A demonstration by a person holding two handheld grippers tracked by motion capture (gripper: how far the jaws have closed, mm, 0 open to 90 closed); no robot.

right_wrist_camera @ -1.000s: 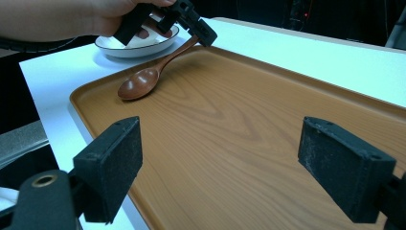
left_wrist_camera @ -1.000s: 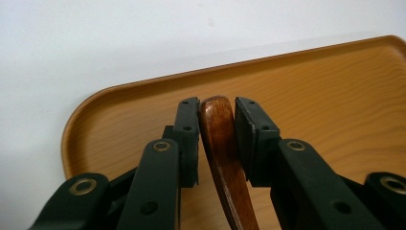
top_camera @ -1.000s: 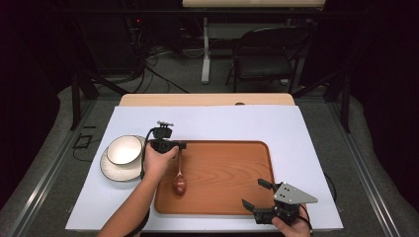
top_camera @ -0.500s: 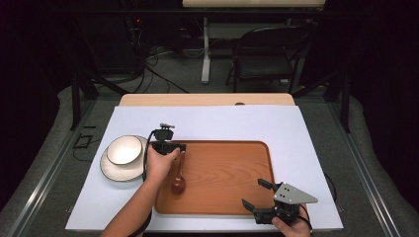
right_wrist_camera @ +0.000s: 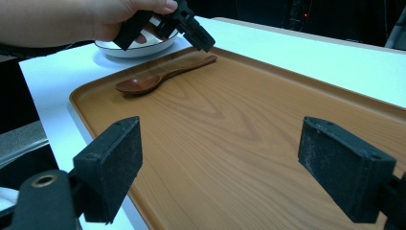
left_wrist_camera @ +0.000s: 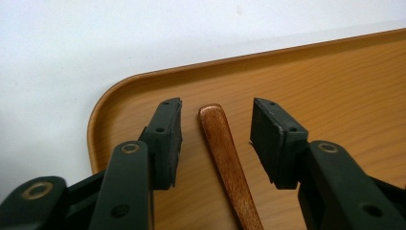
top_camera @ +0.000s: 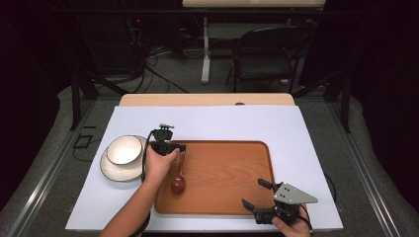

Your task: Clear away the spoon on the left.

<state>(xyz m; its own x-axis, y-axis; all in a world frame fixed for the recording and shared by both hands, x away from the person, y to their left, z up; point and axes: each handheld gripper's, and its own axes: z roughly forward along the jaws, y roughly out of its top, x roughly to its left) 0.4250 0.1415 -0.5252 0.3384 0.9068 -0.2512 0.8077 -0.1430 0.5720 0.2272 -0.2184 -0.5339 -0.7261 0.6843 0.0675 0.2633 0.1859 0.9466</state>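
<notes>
Spoon (left_wrist_camera: 225, 153) handle btwn parted L gripper (left_wrist_camera: 216, 132) jaws, untouched, on tray (left_wrist_camera: 335, 86); R gripper (right_wrist_camera: 234, 158) jaws wide apart.

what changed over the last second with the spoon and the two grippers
The wooden spoon now lies flat on the tray, let go by the left gripper, whose jaws stand open on either side of the handle tip. A second ago it hung from that gripper. The right gripper, bowl and plate stayed put.
</notes>
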